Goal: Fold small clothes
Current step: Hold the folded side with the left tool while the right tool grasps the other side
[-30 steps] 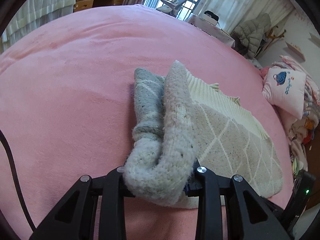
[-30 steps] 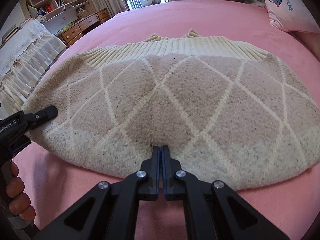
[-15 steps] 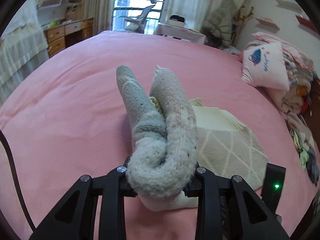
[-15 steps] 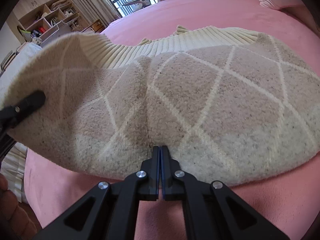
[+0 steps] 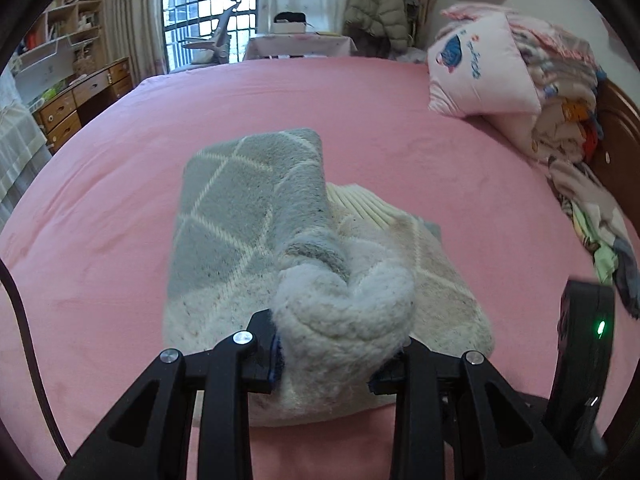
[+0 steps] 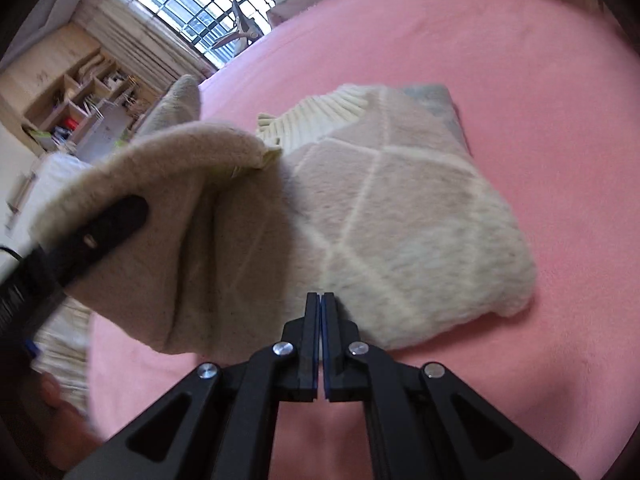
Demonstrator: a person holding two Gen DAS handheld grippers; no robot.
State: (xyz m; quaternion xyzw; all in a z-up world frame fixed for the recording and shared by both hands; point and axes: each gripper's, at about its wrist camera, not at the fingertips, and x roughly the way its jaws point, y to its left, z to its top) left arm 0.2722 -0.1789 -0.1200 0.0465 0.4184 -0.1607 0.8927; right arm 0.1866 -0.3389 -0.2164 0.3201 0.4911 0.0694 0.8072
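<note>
Now sweater (image 5: 248, 216) half swung over, right hand-held gripper (image 6: 321, 300) unmoved

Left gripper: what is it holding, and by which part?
The left gripper grips the sweater by a bunched-up edge, lifting that side over the rest.

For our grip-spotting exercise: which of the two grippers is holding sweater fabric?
The left gripper: a thick bunch of sweater sits between its fingers; the right gripper is shut, holding nothing.
</note>
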